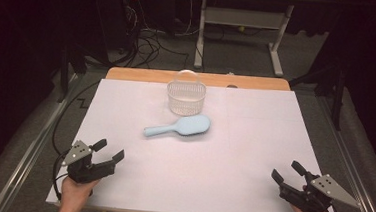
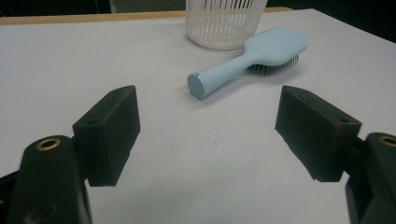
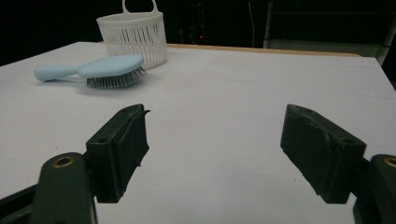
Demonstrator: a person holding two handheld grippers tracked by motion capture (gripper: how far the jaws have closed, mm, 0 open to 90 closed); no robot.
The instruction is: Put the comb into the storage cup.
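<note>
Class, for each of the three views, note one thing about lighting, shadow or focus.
High view: white table brightly lit, surroundings dark; hairbrush casts a faint shadow. Left gripper view: near black fingers soft, dark shadow under the brush head. Right gripper view: background black behind the basket, bristles shadowed.

No writing, label, brand, number or sign can be read anywhere in these pictures. The light blue hairbrush [image 1: 178, 126] and the white basket [image 1: 186, 97] bear no print that can be made out.
</note>
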